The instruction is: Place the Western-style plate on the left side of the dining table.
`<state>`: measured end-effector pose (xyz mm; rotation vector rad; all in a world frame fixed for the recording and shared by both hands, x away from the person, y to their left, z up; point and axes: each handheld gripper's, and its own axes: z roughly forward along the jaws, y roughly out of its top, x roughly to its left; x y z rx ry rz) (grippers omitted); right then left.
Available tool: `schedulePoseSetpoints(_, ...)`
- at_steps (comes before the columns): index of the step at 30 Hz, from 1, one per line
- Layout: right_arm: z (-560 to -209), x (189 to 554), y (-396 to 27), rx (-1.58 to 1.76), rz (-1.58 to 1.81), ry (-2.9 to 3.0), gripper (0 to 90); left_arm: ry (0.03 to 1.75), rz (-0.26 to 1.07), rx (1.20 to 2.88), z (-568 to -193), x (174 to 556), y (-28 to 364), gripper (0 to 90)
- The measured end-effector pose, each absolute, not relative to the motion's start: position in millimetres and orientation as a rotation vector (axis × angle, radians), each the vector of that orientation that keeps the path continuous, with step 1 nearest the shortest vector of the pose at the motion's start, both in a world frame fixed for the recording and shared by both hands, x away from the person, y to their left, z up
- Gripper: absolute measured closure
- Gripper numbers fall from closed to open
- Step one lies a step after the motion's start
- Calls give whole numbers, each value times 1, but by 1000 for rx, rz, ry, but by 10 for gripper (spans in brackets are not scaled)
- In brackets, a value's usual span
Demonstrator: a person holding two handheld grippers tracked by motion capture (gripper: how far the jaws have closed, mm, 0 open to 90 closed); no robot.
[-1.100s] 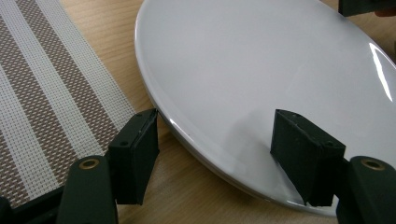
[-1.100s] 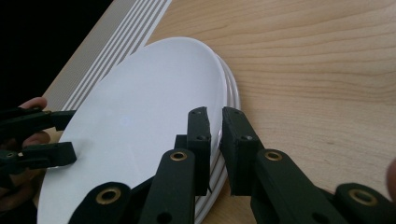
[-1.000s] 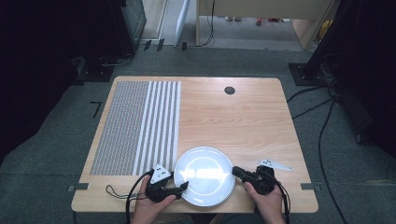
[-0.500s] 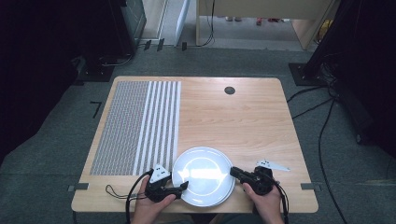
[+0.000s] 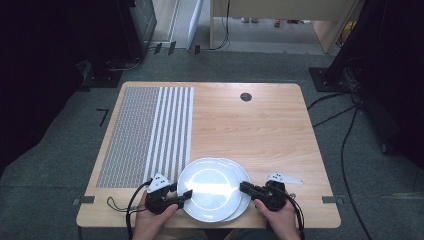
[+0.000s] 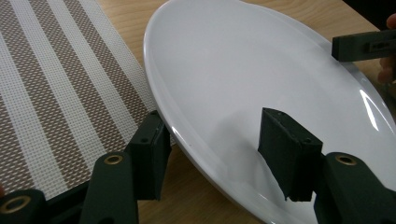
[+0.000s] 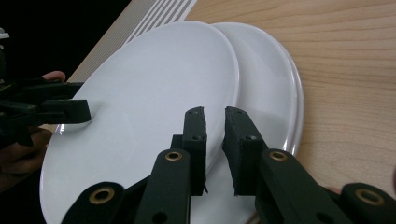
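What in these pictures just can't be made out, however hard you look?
- Lower plate, high view: the upper plate covers most of it, so whether more plates lie below is unclear.
- Left gripper, its own view: whether the pads press the upper plate's rim; one jaw sits under the rim.
- Right gripper, its own view: the narrow gap hides whether it pinches a rim.
- Small dark disc on the table, high view: too small to identify.

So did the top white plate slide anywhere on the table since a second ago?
No. The top plate sits the same way beside the striped mat, overlapping the lower plate.
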<state>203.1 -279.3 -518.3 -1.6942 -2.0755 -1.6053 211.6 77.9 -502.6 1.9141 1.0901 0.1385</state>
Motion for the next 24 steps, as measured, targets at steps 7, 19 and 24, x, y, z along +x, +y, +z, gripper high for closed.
schedulePoseSetpoints(7,-520,204,-275,-1691,-1593,-2079,787,1108,154,1918,-499,212,85,553)
schedulePoseSetpoints(19,-525,210,-268,-1786,-1557,-1999,767,1112,57,1893,-498,217,96,623)
schedulePoseSetpoints(24,-527,214,-272,-1821,-1534,-1858,817,1113,75,1912,-496,216,94,624)
